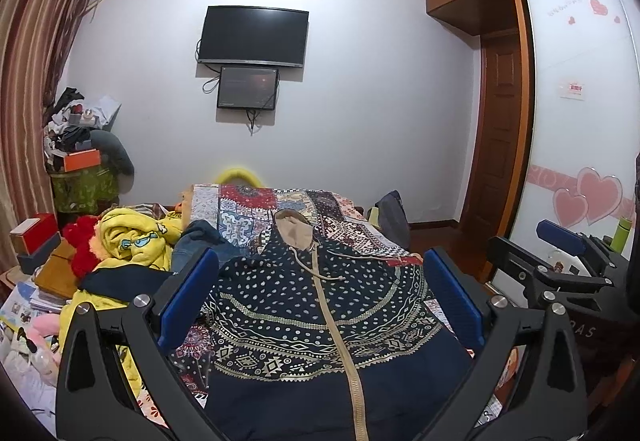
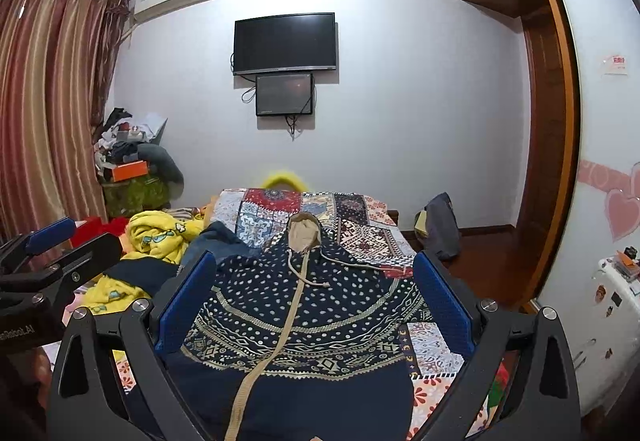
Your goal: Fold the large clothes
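Observation:
A navy hooded jacket (image 1: 320, 321) with cream dots, patterned bands, a tan zipper and a tan-lined hood lies flat, front up, on the patchwork bed cover (image 1: 360, 229), hood toward the far wall. It also shows in the right wrist view (image 2: 304, 321). My left gripper (image 1: 320, 281) is open and empty, held above the jacket's lower half. My right gripper (image 2: 316, 281) is open and empty, beside it to the right. The right gripper shows at the right edge of the left wrist view (image 1: 560, 253). The left gripper shows at the left edge of the right wrist view (image 2: 68, 241).
A heap of yellow, red and dark clothes (image 1: 132, 241) lies on the bed's left side. Boxes and books (image 1: 40, 261) sit further left by the curtain. A dark bag (image 1: 394, 219) stands on the floor to the right, near the wardrobe (image 1: 580, 121).

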`<control>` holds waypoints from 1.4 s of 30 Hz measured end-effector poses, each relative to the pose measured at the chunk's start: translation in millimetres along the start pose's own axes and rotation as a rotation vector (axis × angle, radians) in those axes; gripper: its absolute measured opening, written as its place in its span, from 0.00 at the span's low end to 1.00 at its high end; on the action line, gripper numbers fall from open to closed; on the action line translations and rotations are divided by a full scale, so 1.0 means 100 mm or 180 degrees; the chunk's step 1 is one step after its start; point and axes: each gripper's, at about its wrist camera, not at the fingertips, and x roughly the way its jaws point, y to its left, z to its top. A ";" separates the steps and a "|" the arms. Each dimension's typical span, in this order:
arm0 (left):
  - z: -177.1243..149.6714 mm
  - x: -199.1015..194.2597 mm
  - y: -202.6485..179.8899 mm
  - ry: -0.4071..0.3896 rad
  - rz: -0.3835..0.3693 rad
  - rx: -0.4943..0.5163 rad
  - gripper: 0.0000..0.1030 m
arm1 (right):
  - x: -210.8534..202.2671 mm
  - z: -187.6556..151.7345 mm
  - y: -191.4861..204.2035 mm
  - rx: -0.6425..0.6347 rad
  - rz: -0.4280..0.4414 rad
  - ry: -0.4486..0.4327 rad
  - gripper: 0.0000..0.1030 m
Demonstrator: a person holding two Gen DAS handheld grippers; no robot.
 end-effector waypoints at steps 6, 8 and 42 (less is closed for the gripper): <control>0.01 0.01 0.02 0.0001 0.0007 -0.0014 1.00 | 0.03 0.00 0.00 0.0031 0.0041 0.0011 0.95; 0.01 0.01 0.02 -0.0006 0.0017 -0.0005 1.00 | 0.03 0.00 0.00 0.0041 0.0059 0.0020 0.95; -0.02 0.03 0.05 -0.0013 0.0040 -0.0020 1.00 | 0.05 0.02 0.05 -0.0030 0.0059 0.0019 0.95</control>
